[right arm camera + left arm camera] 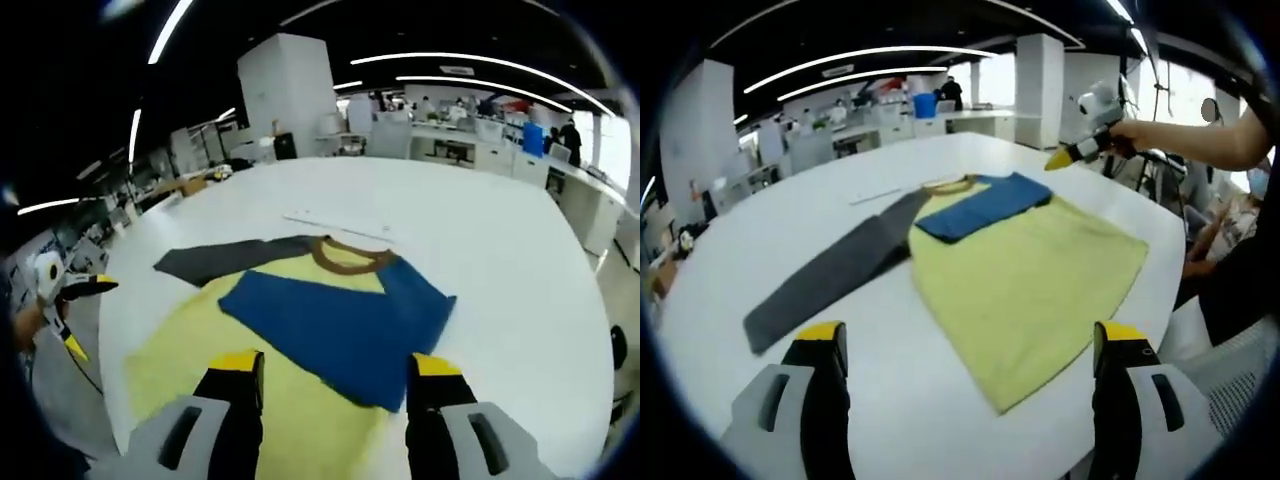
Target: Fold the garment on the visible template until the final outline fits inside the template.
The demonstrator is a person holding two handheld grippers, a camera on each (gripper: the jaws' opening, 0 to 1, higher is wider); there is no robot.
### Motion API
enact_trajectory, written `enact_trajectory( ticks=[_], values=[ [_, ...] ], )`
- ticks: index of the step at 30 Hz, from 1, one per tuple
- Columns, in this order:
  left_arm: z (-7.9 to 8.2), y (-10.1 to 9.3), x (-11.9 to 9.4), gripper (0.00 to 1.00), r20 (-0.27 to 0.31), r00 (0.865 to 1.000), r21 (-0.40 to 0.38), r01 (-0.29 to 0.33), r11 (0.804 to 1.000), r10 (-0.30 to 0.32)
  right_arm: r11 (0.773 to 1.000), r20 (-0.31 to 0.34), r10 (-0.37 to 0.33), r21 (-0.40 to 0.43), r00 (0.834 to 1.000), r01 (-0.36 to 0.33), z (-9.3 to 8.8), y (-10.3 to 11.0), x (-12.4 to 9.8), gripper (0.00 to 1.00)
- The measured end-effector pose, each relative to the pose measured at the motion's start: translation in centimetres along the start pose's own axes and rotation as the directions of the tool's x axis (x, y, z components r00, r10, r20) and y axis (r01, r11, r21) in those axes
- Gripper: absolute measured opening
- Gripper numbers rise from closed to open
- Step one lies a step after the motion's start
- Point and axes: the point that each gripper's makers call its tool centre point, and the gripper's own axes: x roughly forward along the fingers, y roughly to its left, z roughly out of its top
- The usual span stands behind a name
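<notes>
Left tongs (970, 345) sit lowest in the left gripper view, jaws spread wide apart with nothing between them, hanging over the near edge of the white bench (940, 420). Landmark for all that follows: the garment.

Bench: big, white, rounded; it carries everything.

Garment (1030, 280): a yellow T-shirt with a brown collar band, lying flat on the bench with the hem toward the left tongs. One blue sleeve (985, 205) is folded in across the chest, just below the collar. In the right gripper view the same garment (200, 345) runs from the collar (350, 258) at the far end down under the right tongs, with the blue sleeve (345, 320) lying across the yellow body.

Dark grey template (830, 275): a long flat strip, touching the garment at the collar end and angling away from it along the bench. Whether it passes under the shirt cannot be told. In the right gripper view it (225, 260) pokes out beside the collar.

Right tongs (335, 375): jaws apart, empty, hovering above the sleeve and chest. Seen from the left gripper view, the right tongs (1080, 152) are held in a hand (1132, 135) beyond the garment's collar end, above the bench edge.

Thin pale strip (335, 226) lies on the bench just past the collar.
</notes>
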Motion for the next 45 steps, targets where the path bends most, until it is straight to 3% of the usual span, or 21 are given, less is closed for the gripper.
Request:
enact_trajectory(
  ticks=[6,19,25,35,38,42,45],
  values=[
    [-0.1,0.1,0.0,0.99,-0.003,1.0,-0.003,-0.002,1.0,0.002,1.0,-0.053,-0.03,-0.007,0.998,0.029,-2.2,-2.0,-0.6,0.3],
    [-0.1,-0.2,0.1,0.99,-0.008,1.0,-0.005,-0.006,1.0,0.006,0.996,-0.113,-0.082,-0.032,0.99,0.078,-5.7,-3.5,-0.5,0.13],
    [-0.3,-0.1,-0.2,0.99,-0.01,1.0,-0.01,-0.014,1.0,0.014,0.995,-0.115,-0.096,-0.046,0.989,0.092,-6.1,-4.7,0.4,0.06],
    [-0.7,-0.3,-0.4,0.99,-0.017,1.0,-0.016,-0.021,1.0,0.021,0.996,-0.11,-0.09,-0.02,0.99,0.088,-6.5,-4.5,2.0,0.05],
    [-0.8,-0.3,-0.3,0.99,-0.02,1.0,-0.02,-0.022,1.0,0.021,0.995,-0.096,-0.096,-0.021,0.991,0.095,-6.3,-4.4,2.3,0.04],
    [-0.7,-0.3,-0.3,0.99,-0.028,0.999,-0.014,-0.021,1.0,0.02,0.996,-0.033,-0.091,0.013,0.995,0.091,-5.3,-4.2,2.8,0.02],
    [-0.5,-0.2,-0.4,0.99,-0.016,1.0,-0.021,-0.027,0.999,0.027,0.995,-0.039,-0.094,0.008,0.995,0.094,-5.3,-4.1,3.0,0.0]
  ],
)
